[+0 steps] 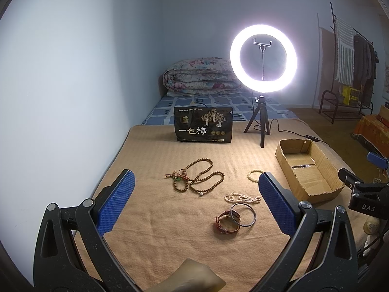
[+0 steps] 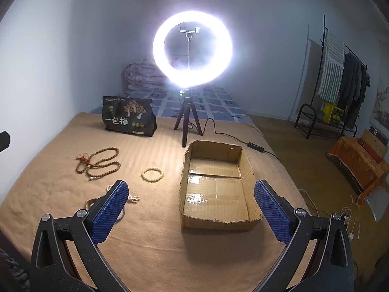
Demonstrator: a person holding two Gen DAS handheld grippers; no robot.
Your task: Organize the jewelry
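Jewelry lies on a tan blanket. A long brown bead necklace with a red-tasselled bracelet lies ahead of my left gripper, which is open and empty above the blanket. Nearer are a white pearl strand, a thin metal bangle and a red-strapped watch. A pale bead bracelet lies left of the empty cardboard box. My right gripper is open and empty, over the box's near end. The brown necklace shows there too.
A lit ring light on a tripod stands at the back, its cable and switch trailing right. A black snack bag stands left of it. A folded quilt lies behind. The bed's edge runs past the box; a clothes rack stands far right.
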